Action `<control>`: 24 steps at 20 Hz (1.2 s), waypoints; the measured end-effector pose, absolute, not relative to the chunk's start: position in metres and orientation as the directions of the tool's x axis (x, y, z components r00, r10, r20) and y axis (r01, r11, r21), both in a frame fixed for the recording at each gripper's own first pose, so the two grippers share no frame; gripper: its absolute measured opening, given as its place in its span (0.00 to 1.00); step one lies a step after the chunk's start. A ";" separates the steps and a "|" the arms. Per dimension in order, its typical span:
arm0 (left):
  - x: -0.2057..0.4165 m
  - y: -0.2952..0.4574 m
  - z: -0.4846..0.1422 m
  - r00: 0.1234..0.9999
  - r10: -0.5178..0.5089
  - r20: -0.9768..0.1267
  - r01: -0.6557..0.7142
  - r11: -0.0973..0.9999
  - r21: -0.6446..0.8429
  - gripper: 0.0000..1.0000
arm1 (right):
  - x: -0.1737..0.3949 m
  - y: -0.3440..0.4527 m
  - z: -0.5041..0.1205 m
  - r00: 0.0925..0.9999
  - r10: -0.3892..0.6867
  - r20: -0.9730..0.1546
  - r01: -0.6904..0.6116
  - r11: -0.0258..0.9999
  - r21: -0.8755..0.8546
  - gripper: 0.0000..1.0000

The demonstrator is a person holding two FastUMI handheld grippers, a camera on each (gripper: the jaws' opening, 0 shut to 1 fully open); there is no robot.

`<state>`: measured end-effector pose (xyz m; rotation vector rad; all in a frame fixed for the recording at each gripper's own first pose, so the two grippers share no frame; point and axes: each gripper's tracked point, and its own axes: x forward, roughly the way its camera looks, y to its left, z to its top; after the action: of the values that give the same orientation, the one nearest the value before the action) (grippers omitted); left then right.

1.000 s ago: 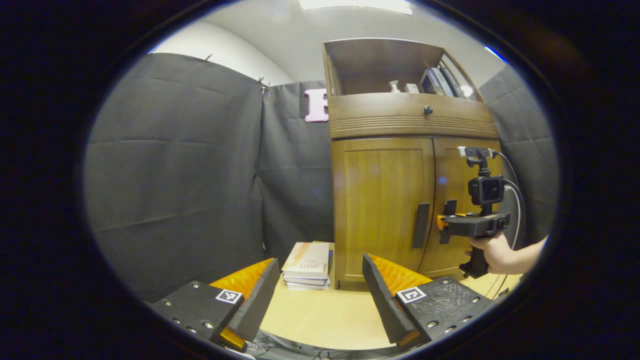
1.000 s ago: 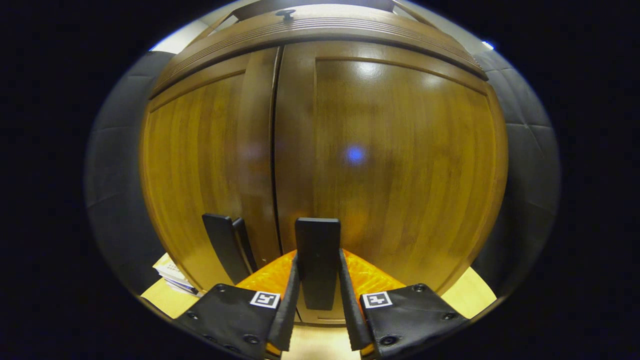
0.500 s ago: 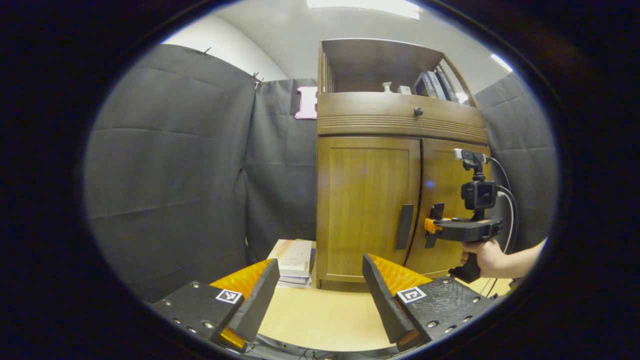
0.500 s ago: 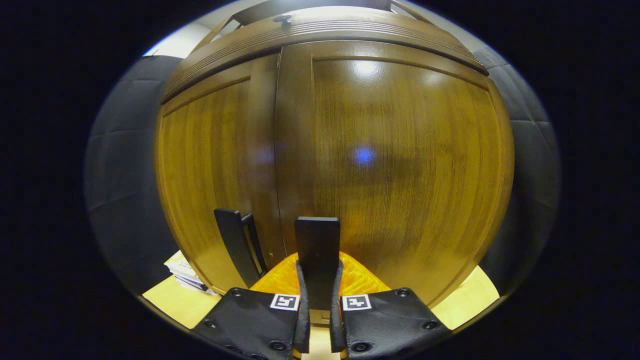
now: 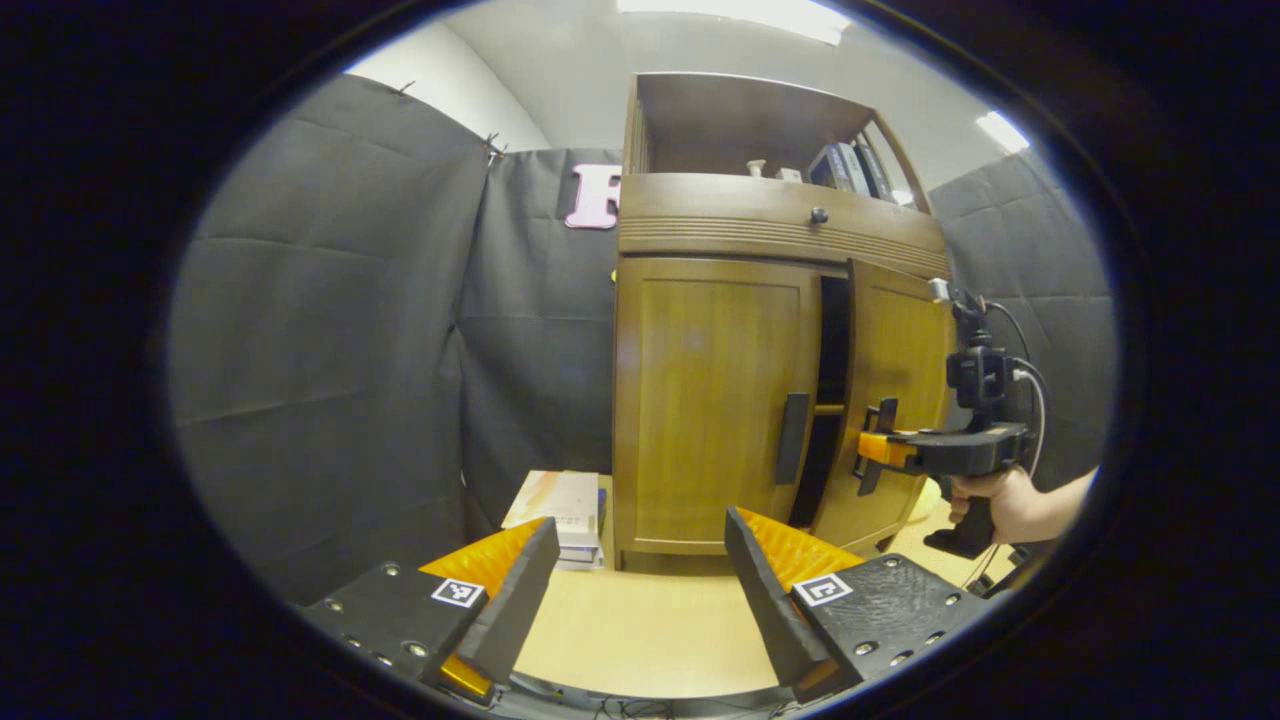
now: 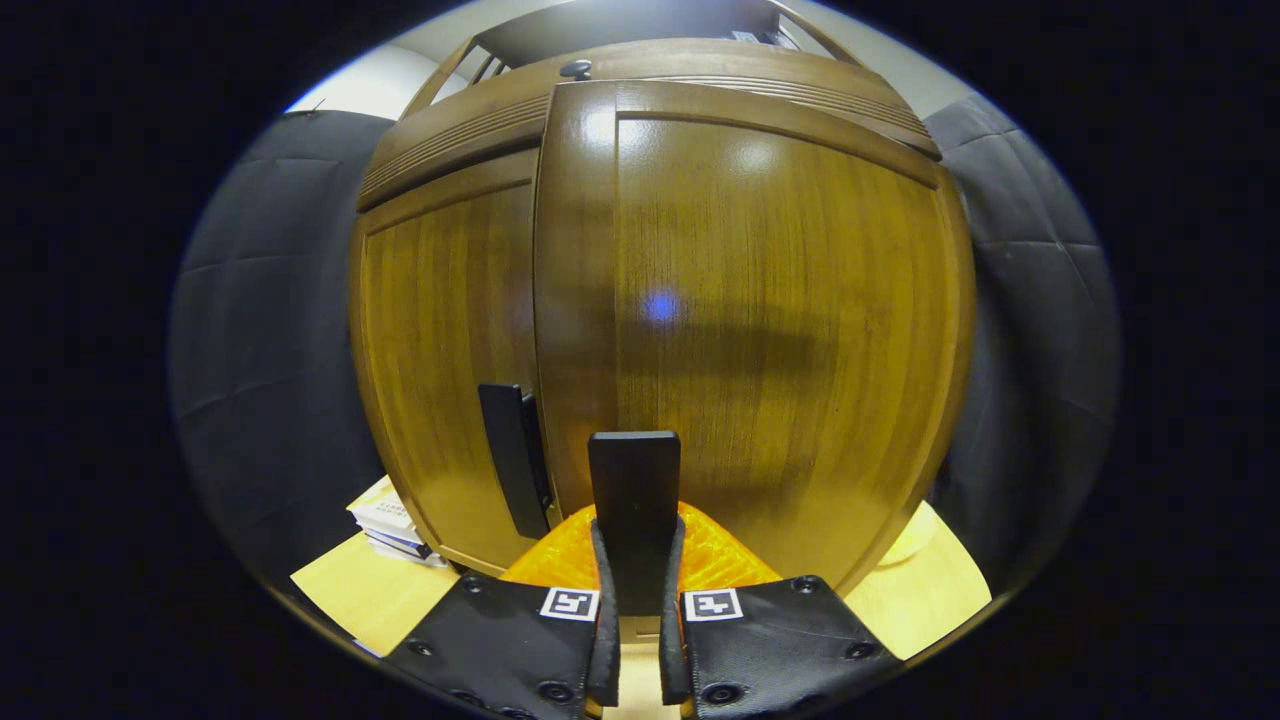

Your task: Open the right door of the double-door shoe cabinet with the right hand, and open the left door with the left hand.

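In the left gripper view, the fingers of the left gripper [image 5: 640,580] stand wide apart and hold nothing, above the table [image 5: 640,630]. Ahead, the left door [image 5: 715,400] is closed; the right door [image 5: 895,400] stands partly open.

In the right gripper view, the right gripper [image 6: 637,560] is clamped on the right door handle [image 6: 634,500].

A staged recording booth, not a home. Black cloth walls [image 5: 340,330] hem in one wooden shoe cabinet [image 5: 720,400]. It stands on a pale tabletop [image 5: 640,630].
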<state>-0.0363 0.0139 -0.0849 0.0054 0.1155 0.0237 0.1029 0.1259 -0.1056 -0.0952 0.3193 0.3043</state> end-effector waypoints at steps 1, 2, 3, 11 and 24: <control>-0.033 0.015 -0.090 0.993 0.009 -0.122 -0.009 1.000 0.002 0.96 | 0.096 0.121 -0.104 0.905 0.278 -0.322 -0.309 0.950 -0.049 0.17; -0.030 0.016 -0.093 0.992 -0.003 -0.127 0.003 1.000 -0.002 0.96 | 0.091 0.117 -0.103 0.905 0.279 -0.322 -0.310 0.949 -0.051 0.17; -0.026 0.017 -0.098 0.991 -0.010 -0.133 0.010 1.000 -0.004 0.96 | 0.085 0.114 -0.103 0.904 0.281 -0.322 -0.313 0.949 -0.050 0.17; -0.002 -0.010 -0.083 0.991 -0.039 -0.126 0.035 0.999 -0.028 0.96 | 0.048 0.078 -0.097 0.897 0.301 -0.324 -0.327 0.944 -0.028 0.18; -0.040 -0.074 -0.065 0.986 0.081 -0.147 -0.087 0.996 -0.034 0.95 | 0.003 -0.014 -0.077 0.851 0.406 -0.334 -0.429 0.903 0.003 0.17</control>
<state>-0.0403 -0.0744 -0.0654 -0.0399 0.1459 0.0845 0.0028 -0.0143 -0.0768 -0.0726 0.3354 0.4401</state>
